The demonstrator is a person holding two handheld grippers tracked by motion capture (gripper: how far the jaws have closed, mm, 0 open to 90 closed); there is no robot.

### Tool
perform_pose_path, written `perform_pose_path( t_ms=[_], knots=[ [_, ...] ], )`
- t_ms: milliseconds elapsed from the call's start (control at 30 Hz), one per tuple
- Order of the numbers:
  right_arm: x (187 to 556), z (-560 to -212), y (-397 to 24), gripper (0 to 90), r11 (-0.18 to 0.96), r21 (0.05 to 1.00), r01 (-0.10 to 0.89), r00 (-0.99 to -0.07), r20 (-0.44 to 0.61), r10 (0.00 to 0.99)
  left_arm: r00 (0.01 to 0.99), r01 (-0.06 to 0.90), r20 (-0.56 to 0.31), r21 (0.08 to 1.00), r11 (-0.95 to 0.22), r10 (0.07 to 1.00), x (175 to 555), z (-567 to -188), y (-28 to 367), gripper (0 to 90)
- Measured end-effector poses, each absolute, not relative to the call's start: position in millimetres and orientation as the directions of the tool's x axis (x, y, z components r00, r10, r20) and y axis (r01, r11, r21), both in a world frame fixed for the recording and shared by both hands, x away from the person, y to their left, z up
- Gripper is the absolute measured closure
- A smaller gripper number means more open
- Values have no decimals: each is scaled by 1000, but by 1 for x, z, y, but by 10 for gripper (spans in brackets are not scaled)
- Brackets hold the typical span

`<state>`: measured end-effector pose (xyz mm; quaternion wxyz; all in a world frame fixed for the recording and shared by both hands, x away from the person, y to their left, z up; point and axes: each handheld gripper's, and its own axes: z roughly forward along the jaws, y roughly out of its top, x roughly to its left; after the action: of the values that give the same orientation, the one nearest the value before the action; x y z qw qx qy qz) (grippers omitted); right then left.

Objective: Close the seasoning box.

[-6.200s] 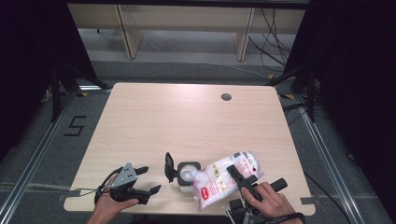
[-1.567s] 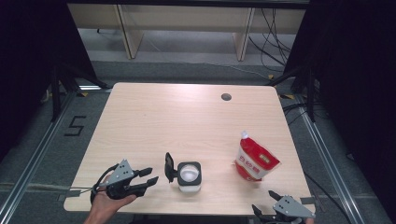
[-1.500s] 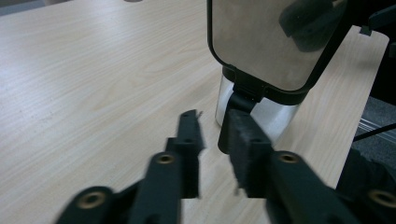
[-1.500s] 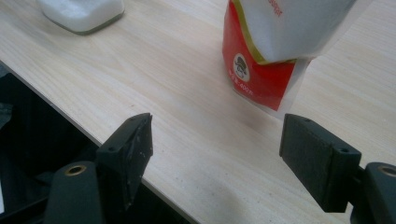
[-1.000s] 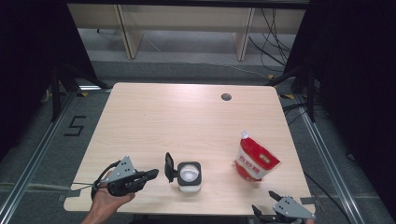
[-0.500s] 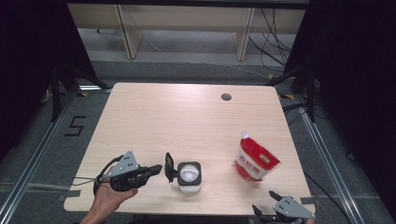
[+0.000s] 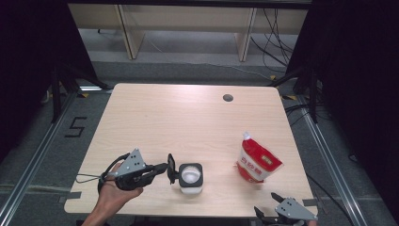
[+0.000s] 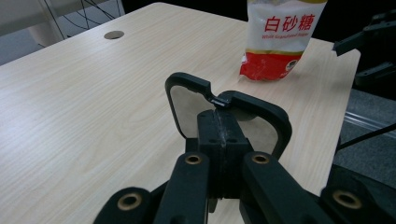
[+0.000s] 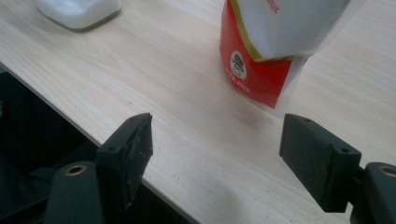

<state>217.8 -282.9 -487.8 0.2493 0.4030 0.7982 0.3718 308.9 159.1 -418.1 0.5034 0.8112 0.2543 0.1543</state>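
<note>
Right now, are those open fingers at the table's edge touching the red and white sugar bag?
Apart. In the right gripper view, the right gripper has its fingers spread, with bare table plainly showing between them and the sugar bag.

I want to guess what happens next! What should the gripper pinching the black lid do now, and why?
Probably swing the black hinged plastic lid down onto the small black-rimmed square jar. The left gripper is shut on that upright lid, the jar holds white grains, and the red-and-white plastic sugar pouch stands apart.
</note>
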Motion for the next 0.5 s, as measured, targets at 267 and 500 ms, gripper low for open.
perform_pose_path(
  t_ms=[267, 500],
  knots=[
    [218, -488, -284, 266, 405, 793, 455, -548, -109, 829, 852, 236, 12, 884, -404, 523, 311, -419, 138, 893],
    [218, -488, -283, 266, 403, 794, 455, -552, -104, 828, 868, 258, -17, 869, -423, 496, 317, -431, 118, 892]
  ],
)
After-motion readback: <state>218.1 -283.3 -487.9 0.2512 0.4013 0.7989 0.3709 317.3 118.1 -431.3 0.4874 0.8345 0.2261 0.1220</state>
